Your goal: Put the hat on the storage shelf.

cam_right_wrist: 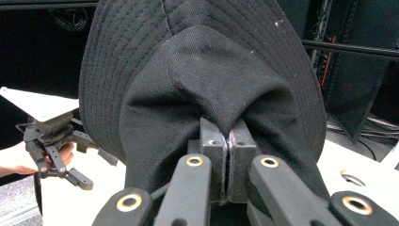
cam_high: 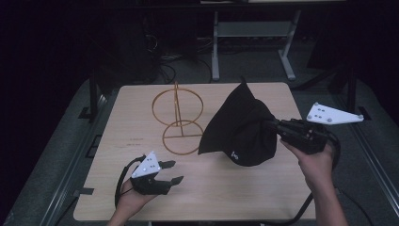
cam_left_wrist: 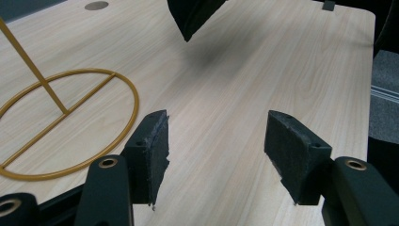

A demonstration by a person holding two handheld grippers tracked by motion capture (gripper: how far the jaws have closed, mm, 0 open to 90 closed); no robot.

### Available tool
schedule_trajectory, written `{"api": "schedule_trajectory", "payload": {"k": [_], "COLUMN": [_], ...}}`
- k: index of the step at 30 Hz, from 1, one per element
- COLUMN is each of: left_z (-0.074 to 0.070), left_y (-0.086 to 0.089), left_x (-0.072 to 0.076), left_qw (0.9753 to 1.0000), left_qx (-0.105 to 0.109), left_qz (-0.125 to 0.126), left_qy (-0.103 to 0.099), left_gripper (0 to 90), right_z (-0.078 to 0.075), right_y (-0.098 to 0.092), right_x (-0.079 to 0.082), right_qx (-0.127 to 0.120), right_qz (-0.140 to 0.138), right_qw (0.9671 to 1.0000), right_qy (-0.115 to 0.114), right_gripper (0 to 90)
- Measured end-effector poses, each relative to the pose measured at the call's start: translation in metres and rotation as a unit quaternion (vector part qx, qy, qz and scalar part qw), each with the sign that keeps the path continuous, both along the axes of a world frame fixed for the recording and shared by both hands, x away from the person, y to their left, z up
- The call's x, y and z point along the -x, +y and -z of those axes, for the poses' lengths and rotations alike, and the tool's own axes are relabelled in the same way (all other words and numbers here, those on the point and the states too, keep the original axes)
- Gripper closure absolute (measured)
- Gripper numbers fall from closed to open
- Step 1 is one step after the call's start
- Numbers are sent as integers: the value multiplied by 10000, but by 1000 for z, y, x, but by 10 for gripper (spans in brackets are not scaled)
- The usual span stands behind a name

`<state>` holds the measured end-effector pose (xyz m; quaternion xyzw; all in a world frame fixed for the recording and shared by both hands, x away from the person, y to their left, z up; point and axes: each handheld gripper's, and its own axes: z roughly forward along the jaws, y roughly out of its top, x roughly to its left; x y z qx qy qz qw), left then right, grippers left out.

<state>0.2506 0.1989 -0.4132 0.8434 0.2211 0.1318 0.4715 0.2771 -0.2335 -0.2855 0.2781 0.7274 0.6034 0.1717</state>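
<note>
High view: a light wooden table [cam_high: 141,136] with a gold wire stand [cam_high: 178,120] left of centre, formed of a flat ring base, a vertical rod and an upright ring. Just right of the stand hangs a black bucket hat [cam_high: 240,127], lifted off the table surface and held at its right side by the right gripper [cam_high: 277,126]. The left gripper [cam_high: 171,172] sits near the front left of the table in the person's left hand [cam_high: 129,200], well apart from the hat.

Right gripper view: the jaws are pressed together on a fold of the hat's fabric [cam_right_wrist: 207,89]; the stitched brim spreads above and around the pinched crown. Whether anything lies inside the hat cannot be told.

Left gripper view: the two jaws stand wide apart with bare table between their pads [cam_left_wrist: 155,146], holding nothing. The stand's base ring [cam_left_wrist: 70,122] lies to the left; a corner of the hat [cam_left_wrist: 190,16] hangs above.
</note>
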Motion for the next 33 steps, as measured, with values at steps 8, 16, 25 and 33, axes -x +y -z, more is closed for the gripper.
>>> {"api": "schedule_trajectory", "payload": {"k": [8,16,25,33], "left_z": [3,4,4,5], "left_y": [2,3,6,8], "left_x": [-2,-1,-2,-3], "left_qw": [10000,10000,9999,9999], "left_qx": [-58,-98,-119,-113], "left_qz": [-28,-5,-28,-81], "left_qy": [5,10,-6,-4], "left_gripper": [384,384,383,375], "right_z": [-12,-24,-39,-53], "right_y": [9,17,31,51], "right_x": [-9,-17,-29,-42], "right_qx": [93,138,216,292], "right_qz": [-82,-112,-171,-273], "right_qw": [9999,9998,9996,9992], "right_qy": [-8,-38,-80,-98], "right_gripper": [879,879,879,878]}}
